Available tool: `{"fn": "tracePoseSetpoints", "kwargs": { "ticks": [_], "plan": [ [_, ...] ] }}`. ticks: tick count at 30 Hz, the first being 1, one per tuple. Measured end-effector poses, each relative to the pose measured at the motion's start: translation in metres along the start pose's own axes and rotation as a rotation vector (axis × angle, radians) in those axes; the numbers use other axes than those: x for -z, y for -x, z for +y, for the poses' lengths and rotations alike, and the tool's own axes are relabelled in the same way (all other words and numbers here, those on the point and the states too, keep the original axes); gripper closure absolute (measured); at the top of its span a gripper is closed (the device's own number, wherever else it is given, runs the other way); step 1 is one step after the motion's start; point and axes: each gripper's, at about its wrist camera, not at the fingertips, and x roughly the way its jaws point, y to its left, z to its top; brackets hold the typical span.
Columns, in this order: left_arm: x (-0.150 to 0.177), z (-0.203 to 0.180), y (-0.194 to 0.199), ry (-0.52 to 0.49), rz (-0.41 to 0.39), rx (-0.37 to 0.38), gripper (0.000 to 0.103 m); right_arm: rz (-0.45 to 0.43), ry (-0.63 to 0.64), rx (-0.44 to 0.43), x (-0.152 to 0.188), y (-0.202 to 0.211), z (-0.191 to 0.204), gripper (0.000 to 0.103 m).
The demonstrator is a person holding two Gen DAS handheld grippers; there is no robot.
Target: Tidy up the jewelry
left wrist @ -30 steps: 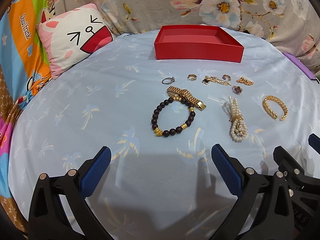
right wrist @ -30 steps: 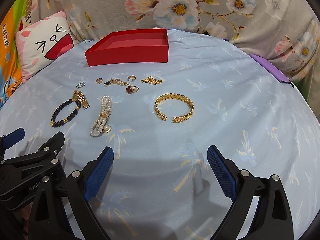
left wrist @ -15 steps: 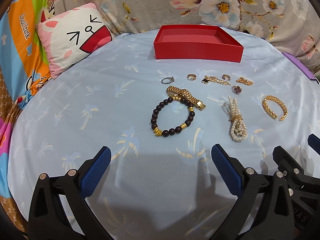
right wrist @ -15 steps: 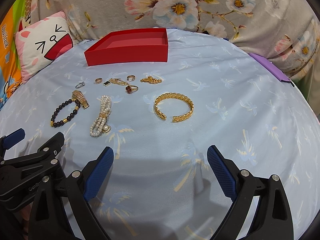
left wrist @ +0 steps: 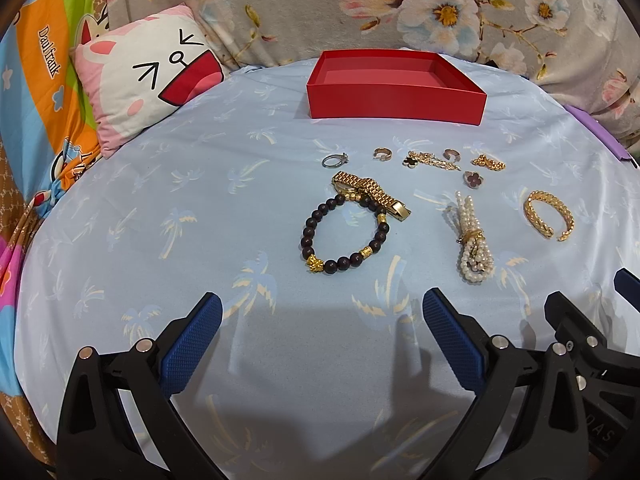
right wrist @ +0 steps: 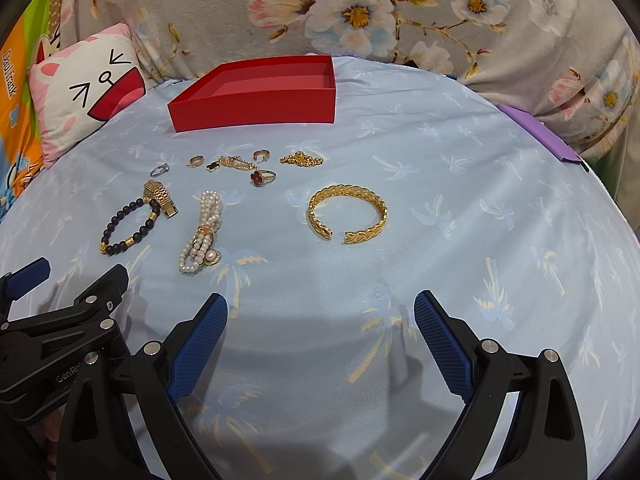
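You held both grippers low over the near edge of the blue palm-print sheet [left wrist: 160, 184], side by side. Your left gripper [left wrist: 322, 316] had its fingers spread wide with nothing between them, and your right gripper [right wrist: 320, 316] was spread just as wide and equally empty.

The jewelry lay untouched beyond the fingertips. The dark bead bracelet [left wrist: 344, 236] sat ahead of your left gripper, with the gold watch-style band [left wrist: 372, 194] lying across its far side and touching it. To the right of those lay the bundled pearl strands [left wrist: 472, 240], then the open gold cuff [right wrist: 347, 213], which sat straight ahead of your right gripper. Farther back ran a row of small pieces: a silver ring [left wrist: 334, 159], small gold hoops, a clover chain [left wrist: 430, 160], a clover ring [right wrist: 262, 177] and a short gold chain [right wrist: 301, 159].

The red box [left wrist: 394, 86] stood open and empty behind them all, well apart from the row. A cat-face cushion [left wrist: 148, 80] rested at the far left.
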Motion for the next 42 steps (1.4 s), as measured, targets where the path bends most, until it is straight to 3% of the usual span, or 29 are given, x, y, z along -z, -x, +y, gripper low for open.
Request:
{"fn": "tracePoseSetpoints", "kwargs": {
  "ticks": [21,29,40,42],
  "plan": [
    [-0.001,-0.003,0.003,0.012,-0.008,0.026,0.005,0.002,-0.009,-0.006,0.0,0.0,-0.002,0.01],
    [-0.002,0.018,0.005,0.067,-0.012,0.047,0.005,0.034,-0.029,-0.021,-0.004,-0.003,-0.012,0.01],
    [-0.031,0.024,-0.005,0.068,-0.005,0.078,0.005,0.026,-0.05,0.004,-0.038,-0.018,-0.036,0.01],
    [-0.033,0.022,-0.003,0.071,-0.005,0.098,0.005,0.031,-0.075,-0.026,-0.042,-0.015,-0.04,0.011]
  ]
}}
